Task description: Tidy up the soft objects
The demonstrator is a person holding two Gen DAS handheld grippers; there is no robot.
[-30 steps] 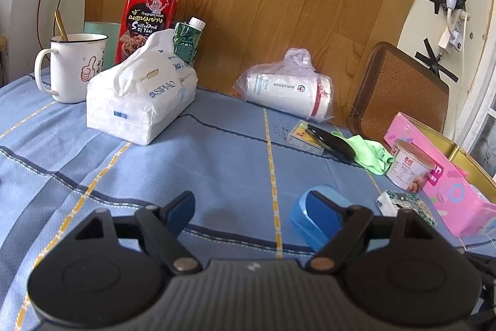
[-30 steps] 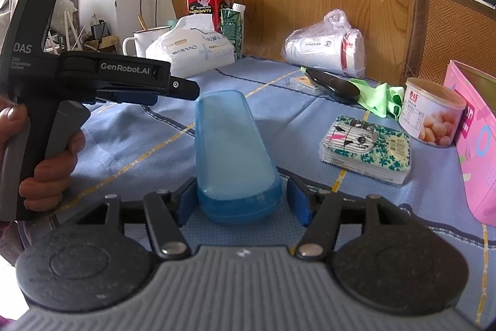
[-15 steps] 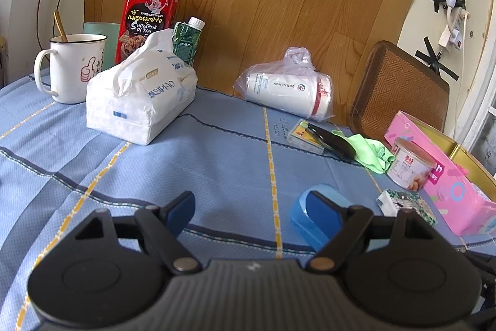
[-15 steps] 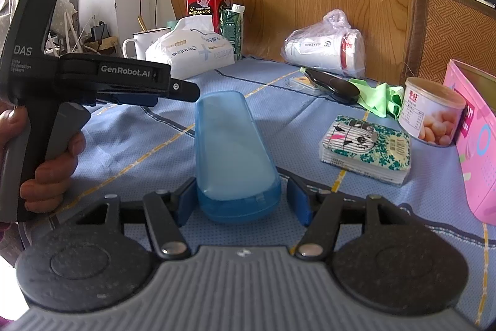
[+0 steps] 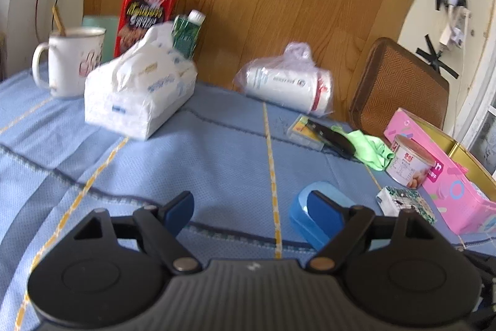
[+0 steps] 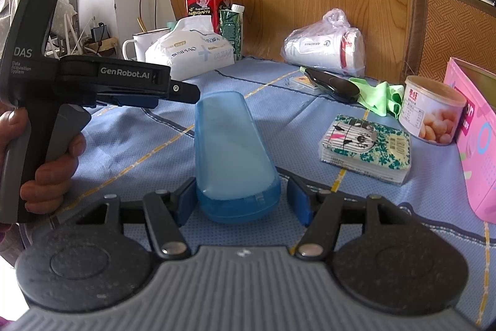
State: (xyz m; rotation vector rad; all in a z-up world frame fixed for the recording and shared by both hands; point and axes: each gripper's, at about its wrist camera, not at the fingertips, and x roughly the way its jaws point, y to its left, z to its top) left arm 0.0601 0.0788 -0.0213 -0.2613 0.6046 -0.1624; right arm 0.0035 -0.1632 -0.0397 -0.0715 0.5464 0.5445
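Observation:
A translucent blue case [image 6: 232, 151] lies flat on the blue tablecloth [image 6: 130, 145]. My right gripper [image 6: 240, 190] straddles its near end: the left pad touches it and a thin gap shows at the right pad. My left gripper [image 5: 248, 197] hovers over bare cloth with its jaws opening and nothing between them; the blue case [image 5: 299, 216] sits just past its right finger. A hand holds that left gripper [image 6: 173, 92] at the left of the right wrist view. A white tissue pack [image 5: 139, 95], a green cloth [image 5: 369, 148] and a small patterned tissue packet [image 6: 365, 145] lie further out.
A mug [image 5: 68, 61], a red tin [image 5: 148, 11] and a green carton [image 5: 186, 36] stand at the back left. A bagged white bottle [image 5: 288, 86] lies mid-back. A can [image 6: 431, 110], a pink box [image 6: 477, 145] and a chair back [image 5: 400, 89] crowd the right.

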